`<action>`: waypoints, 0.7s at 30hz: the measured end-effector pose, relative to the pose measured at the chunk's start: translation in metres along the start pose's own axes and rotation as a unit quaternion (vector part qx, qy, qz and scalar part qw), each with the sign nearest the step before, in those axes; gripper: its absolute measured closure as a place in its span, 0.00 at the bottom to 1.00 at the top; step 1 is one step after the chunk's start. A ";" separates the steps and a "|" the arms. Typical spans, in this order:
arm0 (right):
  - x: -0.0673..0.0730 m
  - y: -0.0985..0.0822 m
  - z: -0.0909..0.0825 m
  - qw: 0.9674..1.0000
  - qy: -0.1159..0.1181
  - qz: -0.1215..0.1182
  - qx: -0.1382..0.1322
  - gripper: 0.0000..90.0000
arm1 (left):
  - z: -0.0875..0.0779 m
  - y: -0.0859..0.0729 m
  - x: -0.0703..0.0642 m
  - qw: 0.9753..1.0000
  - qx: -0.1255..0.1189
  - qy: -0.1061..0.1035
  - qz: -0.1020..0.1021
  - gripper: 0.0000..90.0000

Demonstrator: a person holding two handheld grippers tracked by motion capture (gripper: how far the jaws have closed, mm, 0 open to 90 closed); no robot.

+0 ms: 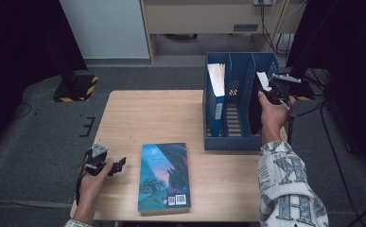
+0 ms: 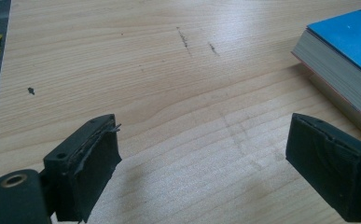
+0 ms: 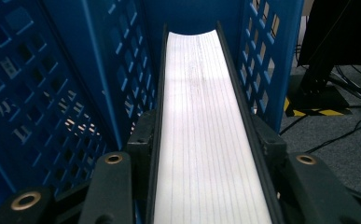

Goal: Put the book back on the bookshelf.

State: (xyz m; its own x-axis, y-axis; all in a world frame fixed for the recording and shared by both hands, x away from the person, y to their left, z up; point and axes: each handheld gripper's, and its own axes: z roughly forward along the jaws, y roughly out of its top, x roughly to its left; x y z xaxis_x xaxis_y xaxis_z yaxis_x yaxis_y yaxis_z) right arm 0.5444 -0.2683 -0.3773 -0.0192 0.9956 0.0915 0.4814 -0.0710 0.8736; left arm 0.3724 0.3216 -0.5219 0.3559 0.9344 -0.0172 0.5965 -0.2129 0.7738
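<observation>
Bench (image 1: 138,118) is pale matt wood grain, the crate (image 1: 239,142) perforated blue plastic, book (image 1: 164,177) cover glossy, fingers (image 2: 92,172) rough black padding.

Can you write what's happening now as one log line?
right gripper: shut on black book, in blue rack | left gripper: open, empty | teal book: flat on table

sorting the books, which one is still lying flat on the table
The teal-covered book near the table's front edge; the other two stand upright in the blue rack.

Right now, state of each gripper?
Left gripper: jaws open, nothing between them, over the table beside the teal book.
Right gripper: jaws shut on the black book, upright in the blue file rack.
</observation>
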 end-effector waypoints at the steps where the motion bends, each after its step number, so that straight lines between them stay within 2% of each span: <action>1: 0.000 0.000 0.001 1.000 -0.001 0.000 0.000 0.59 | 0.000 0.000 0.000 1.000 0.000 0.000 0.000 0.10; 15: 0.003 -0.004 0.002 1.000 0.003 -0.015 0.005 0.56 | 0.000 0.000 0.000 1.000 0.001 -0.002 0.002 0.10; 18: 0.006 -0.005 0.002 1.000 0.009 -0.018 0.006 0.51 | 0.000 0.000 0.001 1.000 0.001 -0.001 0.000 0.10; 21: 0.007 -0.004 -0.001 1.000 0.022 -0.007 0.002 0.41 | 0.000 0.000 0.000 1.000 0.002 -0.003 0.001 0.10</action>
State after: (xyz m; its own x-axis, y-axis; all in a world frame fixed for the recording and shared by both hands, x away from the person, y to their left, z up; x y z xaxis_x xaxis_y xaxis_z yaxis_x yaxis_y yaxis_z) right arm 0.5412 -0.2611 -0.3793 -0.0649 0.9929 0.1002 0.4846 -0.0564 0.8729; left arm 0.3729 0.3215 -0.5217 0.3608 0.9324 -0.0191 0.5981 -0.2156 0.7719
